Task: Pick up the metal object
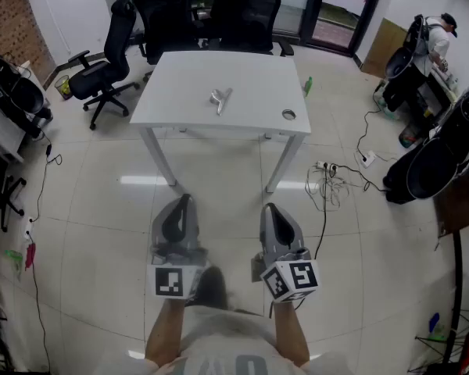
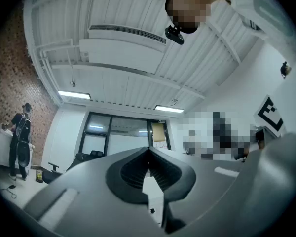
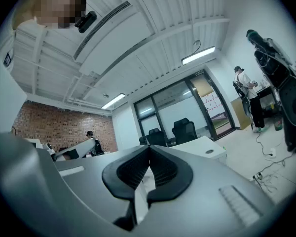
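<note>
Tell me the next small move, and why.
Probably step up to the table: the metal object lies on it, well ahead of both grippers. The left gripper and right gripper are both shut and empty, so opening one comes after.

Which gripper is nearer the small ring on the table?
Right. The right gripper hangs short of the table, almost in line with the ring near its front right corner. The left gripper is level with it but farther left. Neither is over the table.
</note>
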Demonstrator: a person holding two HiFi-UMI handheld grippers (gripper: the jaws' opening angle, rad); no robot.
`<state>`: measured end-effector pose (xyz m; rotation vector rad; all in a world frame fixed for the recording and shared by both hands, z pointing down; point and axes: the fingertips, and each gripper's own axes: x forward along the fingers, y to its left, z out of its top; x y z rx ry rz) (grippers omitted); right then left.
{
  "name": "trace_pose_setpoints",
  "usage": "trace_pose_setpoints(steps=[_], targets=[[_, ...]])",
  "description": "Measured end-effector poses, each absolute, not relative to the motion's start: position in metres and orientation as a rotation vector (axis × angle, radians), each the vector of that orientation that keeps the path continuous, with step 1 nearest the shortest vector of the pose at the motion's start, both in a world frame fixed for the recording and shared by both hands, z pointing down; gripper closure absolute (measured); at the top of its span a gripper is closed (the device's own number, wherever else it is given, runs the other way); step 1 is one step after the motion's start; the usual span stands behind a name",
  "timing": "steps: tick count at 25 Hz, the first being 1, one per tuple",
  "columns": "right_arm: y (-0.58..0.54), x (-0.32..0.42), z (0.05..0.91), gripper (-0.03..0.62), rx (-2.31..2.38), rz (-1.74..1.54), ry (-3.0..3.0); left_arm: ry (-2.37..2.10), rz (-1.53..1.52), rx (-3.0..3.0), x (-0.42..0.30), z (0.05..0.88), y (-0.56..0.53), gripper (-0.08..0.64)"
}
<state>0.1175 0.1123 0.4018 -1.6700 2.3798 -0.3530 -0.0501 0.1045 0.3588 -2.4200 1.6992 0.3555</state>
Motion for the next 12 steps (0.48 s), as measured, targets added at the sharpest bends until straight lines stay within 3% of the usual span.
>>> trace_pose_setpoints(steps=[12], targets=[[-0.120,0.101,0.423,0.581,-1.680,-0.359,2.372,1.633,0.262,-2.408,-0.063,0.384,-0.125,0.563]])
